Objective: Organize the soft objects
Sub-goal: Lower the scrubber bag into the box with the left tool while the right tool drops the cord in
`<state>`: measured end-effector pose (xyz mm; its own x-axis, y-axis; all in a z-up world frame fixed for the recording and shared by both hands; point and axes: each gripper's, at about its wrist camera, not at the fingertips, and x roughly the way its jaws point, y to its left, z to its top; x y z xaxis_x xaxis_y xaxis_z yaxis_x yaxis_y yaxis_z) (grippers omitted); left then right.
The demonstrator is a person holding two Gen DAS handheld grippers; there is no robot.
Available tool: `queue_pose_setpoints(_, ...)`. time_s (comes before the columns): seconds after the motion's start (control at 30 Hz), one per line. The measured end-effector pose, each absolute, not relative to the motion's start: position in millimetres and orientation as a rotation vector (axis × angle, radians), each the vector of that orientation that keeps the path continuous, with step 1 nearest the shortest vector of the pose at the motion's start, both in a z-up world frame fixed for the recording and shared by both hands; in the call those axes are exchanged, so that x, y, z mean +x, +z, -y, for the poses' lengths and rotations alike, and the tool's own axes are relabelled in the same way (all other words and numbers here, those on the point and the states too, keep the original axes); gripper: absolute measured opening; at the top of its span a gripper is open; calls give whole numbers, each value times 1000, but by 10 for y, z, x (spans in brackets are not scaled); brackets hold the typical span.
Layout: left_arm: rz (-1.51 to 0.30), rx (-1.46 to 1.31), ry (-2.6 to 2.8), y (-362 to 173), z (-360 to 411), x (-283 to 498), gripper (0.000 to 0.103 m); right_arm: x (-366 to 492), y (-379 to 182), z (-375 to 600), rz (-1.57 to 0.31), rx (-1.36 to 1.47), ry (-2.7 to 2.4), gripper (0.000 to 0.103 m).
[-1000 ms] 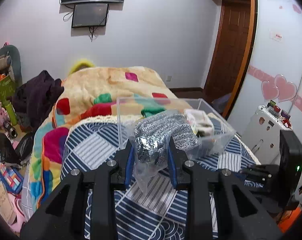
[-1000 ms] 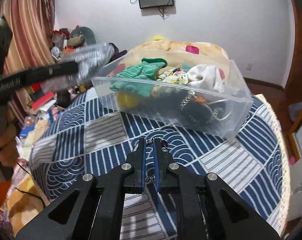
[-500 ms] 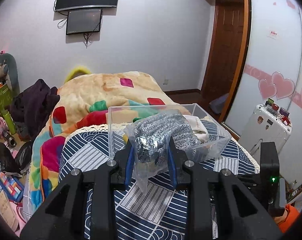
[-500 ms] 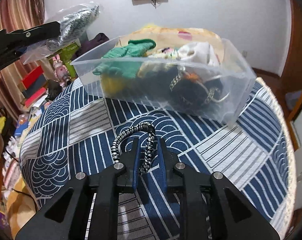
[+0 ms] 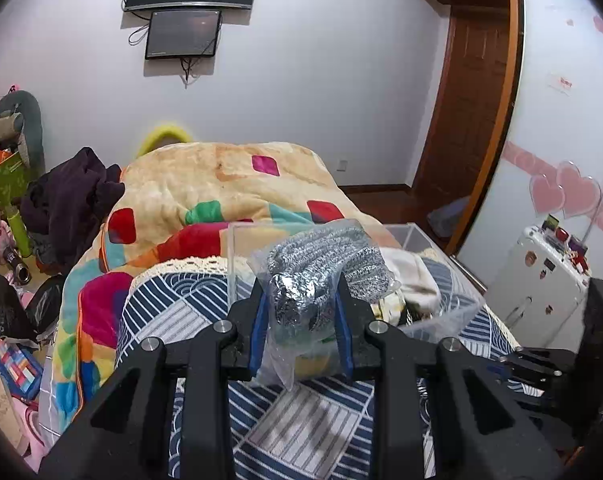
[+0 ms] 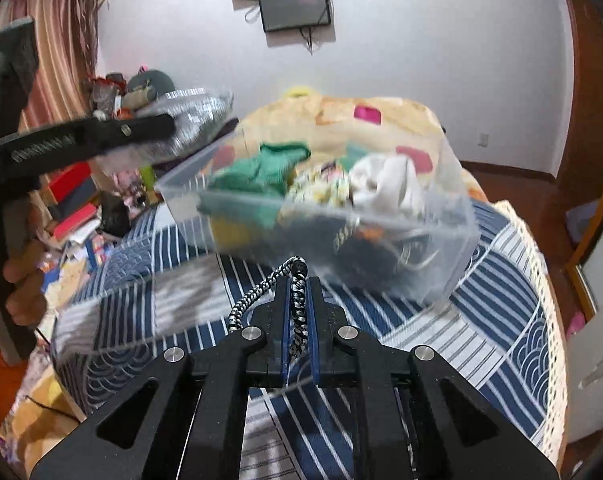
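The left gripper pinches a clear bag of silvery mesh; only the right wrist view shows the right gripper clamping a black-and-white braided cord.

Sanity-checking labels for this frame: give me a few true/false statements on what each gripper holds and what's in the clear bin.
1. The left gripper is shut on a plastic bag of steel-wool scourers. True.
2. The right gripper is open with nothing in it. False: it is shut on a black-and-white braided cord.
3. The clear plastic bin holds a green cloth item. True.
4. The bin sits on bare floor. False: it rests on the blue-and-white patterned cloth.
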<state>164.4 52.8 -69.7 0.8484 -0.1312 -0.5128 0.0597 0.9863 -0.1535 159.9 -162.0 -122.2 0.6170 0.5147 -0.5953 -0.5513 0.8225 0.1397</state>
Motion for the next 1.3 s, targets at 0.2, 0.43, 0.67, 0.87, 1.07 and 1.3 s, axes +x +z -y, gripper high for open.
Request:
queue_pose_setpoints(0.2,-562,-139,-87,-730,-505,1801,30,1672,-913,1672,-563,-50,589,7)
queue_pose_setpoints(0.43,-613,-129,-76,-910,-462,1999,30,1890,-727,1546,-501,-36,550,7)
queue_pose_setpoints(0.67,-700,-118,-100,-1145,-394,2158,31,2154,-833,1362,-550,-49,529,7)
queue_pose_setpoints(0.87,-714,-106,-99,-1188,-398,2105,50,2216,-1023,1288,-618,-51,532,8)
queue_pose_setpoints(1.07,-689,-110,-115,-1118,-398,1926,61,2180,-1065,1378,-660,-52,532,36)
queue_pose_setpoints(1.3,-614,-123,-136,-848,-412,1676,61,2009,-829,1539,-592,-44,534,52)
